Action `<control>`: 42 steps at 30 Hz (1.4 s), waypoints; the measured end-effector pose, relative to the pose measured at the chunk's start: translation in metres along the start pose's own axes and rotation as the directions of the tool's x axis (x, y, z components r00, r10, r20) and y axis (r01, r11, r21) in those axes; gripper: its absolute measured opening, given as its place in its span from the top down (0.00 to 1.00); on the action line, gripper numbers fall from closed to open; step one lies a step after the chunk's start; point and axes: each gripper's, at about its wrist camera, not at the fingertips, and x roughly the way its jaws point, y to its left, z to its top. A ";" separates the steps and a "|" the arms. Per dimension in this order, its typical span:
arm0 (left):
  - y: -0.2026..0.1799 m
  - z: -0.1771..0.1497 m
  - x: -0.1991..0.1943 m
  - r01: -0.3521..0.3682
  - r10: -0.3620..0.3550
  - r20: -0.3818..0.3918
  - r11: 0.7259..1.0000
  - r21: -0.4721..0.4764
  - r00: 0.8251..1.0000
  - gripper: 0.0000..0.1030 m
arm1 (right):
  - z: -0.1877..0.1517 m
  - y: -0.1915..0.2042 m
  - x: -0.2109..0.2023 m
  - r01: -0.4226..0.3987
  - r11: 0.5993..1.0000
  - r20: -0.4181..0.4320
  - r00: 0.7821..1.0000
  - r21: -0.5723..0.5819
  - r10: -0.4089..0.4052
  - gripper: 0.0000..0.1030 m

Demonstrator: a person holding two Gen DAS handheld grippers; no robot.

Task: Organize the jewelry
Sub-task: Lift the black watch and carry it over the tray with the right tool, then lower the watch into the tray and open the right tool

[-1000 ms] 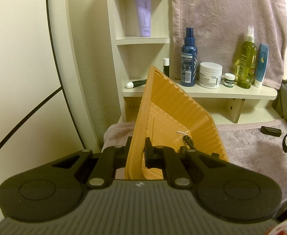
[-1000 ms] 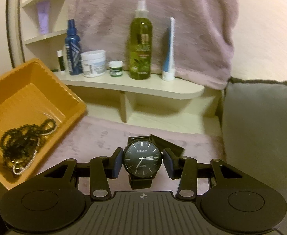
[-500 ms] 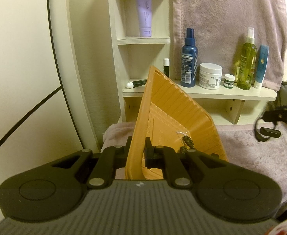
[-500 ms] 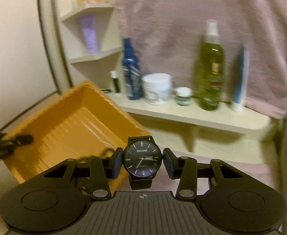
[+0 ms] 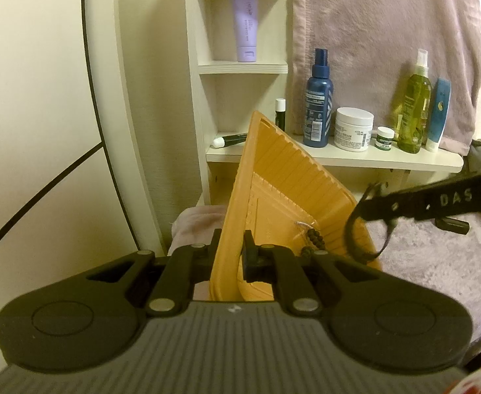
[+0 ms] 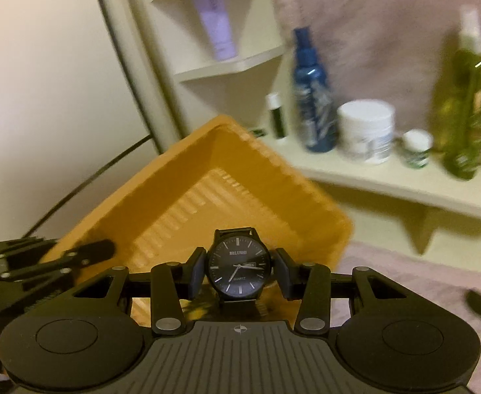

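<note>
Two pieces, a bead bracelet (image 5: 312,244) and chain, lie in the orange tray (image 5: 293,177) my left gripper (image 5: 230,249) clamps by its rim; my right gripper (image 6: 239,271), jaws grasping the black watch (image 6: 238,267), hovers above it, not yet dropped.

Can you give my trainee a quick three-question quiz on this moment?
1. True or false: the left gripper is clamped on the tray wall.
2. What is the right gripper holding? A) beads B) watch C) bottle
3. What already lies in the tray?

Key:
1. True.
2. B, the watch, pinched by its case.
3. Dark beads and a thin silver chain.
</note>
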 end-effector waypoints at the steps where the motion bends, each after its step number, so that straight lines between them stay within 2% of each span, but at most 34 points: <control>1: 0.000 0.000 0.000 0.000 0.000 0.000 1.000 -0.001 1.000 0.91 | -0.001 0.002 0.003 -0.023 1.000 -0.016 1.000 0.011 0.023 0.57; 9: 0.002 -0.001 -0.001 0.001 -0.001 0.000 1.000 -0.008 1.000 0.92 | -0.017 0.009 0.029 -0.110 0.989 -0.106 0.987 0.103 0.121 0.57; 15: 0.004 -0.001 0.001 0.000 0.000 -0.004 1.000 -0.018 1.000 0.92 | -0.028 0.017 0.041 -0.116 0.988 -0.142 0.981 0.100 0.130 0.57; 20: 0.007 -0.001 0.002 0.003 -0.003 -0.007 1.000 -0.027 1.000 0.92 | -0.030 0.015 0.039 -0.123 0.988 -0.148 0.979 0.096 0.136 0.57; 26: 0.008 -0.001 0.003 0.006 -0.006 -0.009 0.999 -0.037 1.000 0.92 | -0.042 0.022 0.029 -0.142 0.989 -0.148 0.978 0.040 0.146 0.55; 28: 0.009 -0.001 0.004 0.008 -0.008 -0.011 0.999 -0.041 1.000 0.92 | -0.048 0.026 0.025 -0.144 0.990 -0.147 0.979 0.011 0.144 0.51; 30: 0.010 -0.001 0.004 0.010 -0.010 -0.012 0.999 -0.046 1.000 0.92 | -0.054 0.029 0.021 -0.125 0.992 -0.152 0.981 -0.015 0.121 0.42; 31: 0.009 -0.001 0.004 0.009 -0.010 -0.012 0.999 -0.046 1.000 0.92 | -0.056 0.030 0.019 -0.116 0.993 -0.154 0.982 -0.021 0.111 0.41; 38: 0.009 -0.001 0.005 0.009 -0.010 -0.010 0.999 -0.040 1.000 0.92 | -0.070 0.017 -0.004 -0.101 0.995 -0.119 0.987 0.026 0.104 0.40; 42: 0.009 -0.001 0.005 0.009 -0.009 -0.009 0.999 -0.040 1.000 0.92 | -0.078 0.002 -0.027 -0.061 0.996 -0.081 0.995 0.061 0.066 0.39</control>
